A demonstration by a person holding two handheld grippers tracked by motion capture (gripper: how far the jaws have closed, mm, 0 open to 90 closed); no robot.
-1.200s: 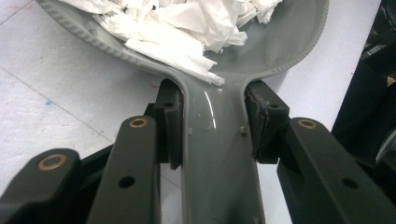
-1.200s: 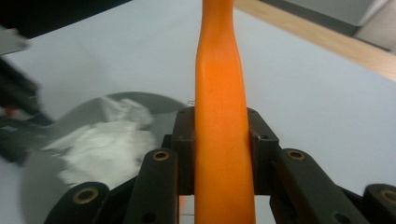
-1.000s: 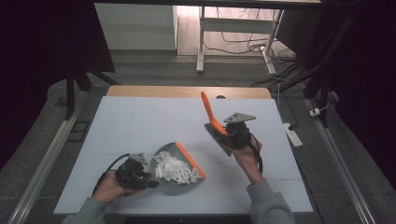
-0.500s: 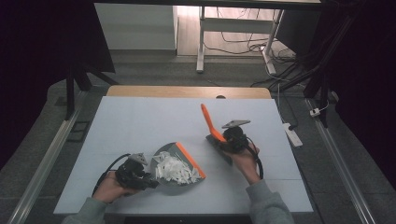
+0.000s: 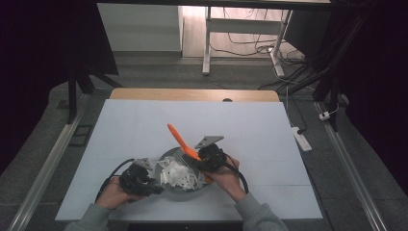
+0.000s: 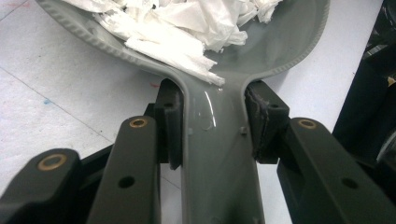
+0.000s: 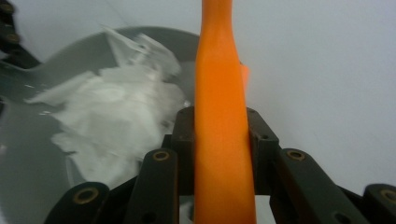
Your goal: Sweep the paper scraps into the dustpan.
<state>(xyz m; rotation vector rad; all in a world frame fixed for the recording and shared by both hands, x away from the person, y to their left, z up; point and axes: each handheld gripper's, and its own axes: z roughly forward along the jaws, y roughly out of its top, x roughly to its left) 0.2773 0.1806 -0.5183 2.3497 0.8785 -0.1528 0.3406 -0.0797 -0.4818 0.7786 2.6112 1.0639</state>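
A grey dustpan (image 5: 185, 191) lies near the table's front edge with a heap of white paper scraps (image 5: 179, 174) in it. My left gripper (image 5: 150, 184) is shut on the dustpan's handle (image 6: 217, 154), one pad on each side, and the paper scraps (image 6: 187, 23) lie just beyond. My right gripper (image 5: 204, 162) is shut on a long orange tool handle (image 5: 177, 135) that slants up and to the left. It hovers over the right part of the dustpan. In the right gripper view the orange handle (image 7: 219, 116) runs up between the jaws, with the dustpan (image 7: 28, 154) and scraps (image 7: 112, 112) at left.
The white table top (image 5: 144, 125) stretches away behind the dustpan, with a wooden strip (image 5: 192, 94) along its far edge. A white power strip (image 5: 300, 137) lies off the right side. Metal rails (image 5: 53, 159) flank the table.
My right gripper has carried the orange tool left, toward me and down, from the bare table at right to over the dustpan. The left gripper and dustpan have stayed put.
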